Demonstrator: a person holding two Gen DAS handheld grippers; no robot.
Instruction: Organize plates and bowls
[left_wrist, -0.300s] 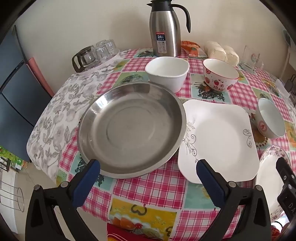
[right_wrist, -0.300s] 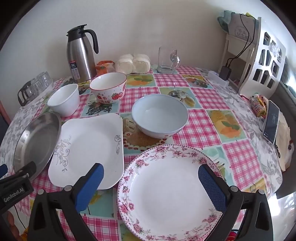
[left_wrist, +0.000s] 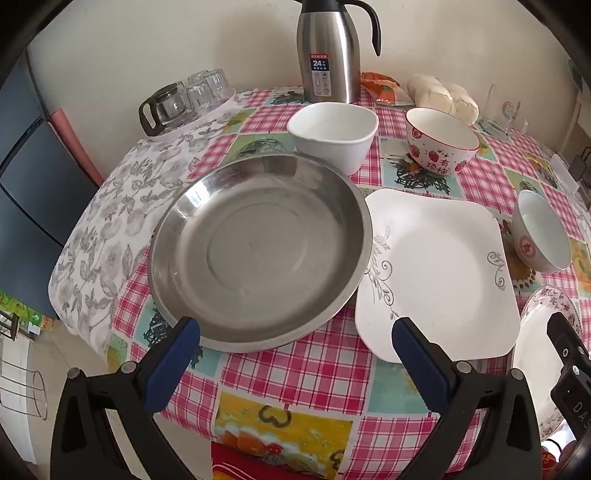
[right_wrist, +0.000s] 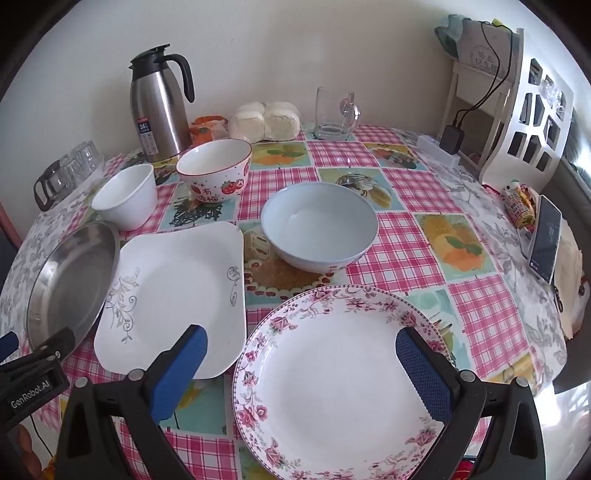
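Hovering over the near edge of the checked pink tablecloth, both hand-held grippers stand spread wide with nothing between their blue pads; the left gripper faces the round stainless-steel plate, whose near rim lies just ahead of and between its fingers; the right gripper tilts steeply down over the round white plate with a pink floral border, which sits directly below and ahead of it, the rim passing under both pads.

Between those two lies the square white plate with grey scrollwork, its left edge tucked just under or against the steel plate's rim; I cannot tell which. Farther back sit the bowls: a plain white squarish bowl just behind the steel plate, a white bowl printed with red strawberries beside it, and a pale blue round bowl behind the floral plate.

Judging by the layout, no stacking has begun; each hand is nearest its own plate, so the left suits the steel plate and the right the floral one; being round, neither plate has a long axis to line up with; a grip on the near rim looks the likely approach.
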